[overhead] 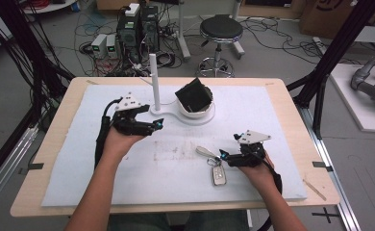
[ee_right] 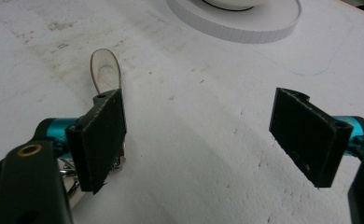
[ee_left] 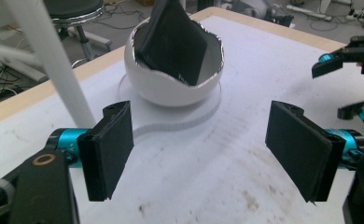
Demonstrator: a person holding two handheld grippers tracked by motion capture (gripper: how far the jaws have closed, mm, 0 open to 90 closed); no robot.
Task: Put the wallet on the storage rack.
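Observation:
A car key fob [overhead: 218, 175] lies on the white mat with its keyring and a pale strap loop [overhead: 204, 151] beside it. My right gripper [overhead: 222, 155] hovers just right of the fob, open and holding nothing. In the right gripper view [ee_right: 203, 135] the strap loop [ee_right: 105, 70] shows past the left jaw and the keyring [ee_right: 73, 182] sits below it. My left gripper [overhead: 159, 124] is open and empty near a white bowl [overhead: 195, 109] holding a black square object [overhead: 193, 94]. In the left gripper view [ee_left: 208, 144] the bowl [ee_left: 171, 88] and black object [ee_left: 173, 42] lie straight ahead.
The bowl sits on a flat white base [overhead: 176, 115] with an upright white post [overhead: 154, 82], close to my left gripper. The mat [overhead: 166, 168] covers a wooden table [overhead: 315, 159]. A stool [overhead: 220, 33], computers and cables are on the floor beyond.

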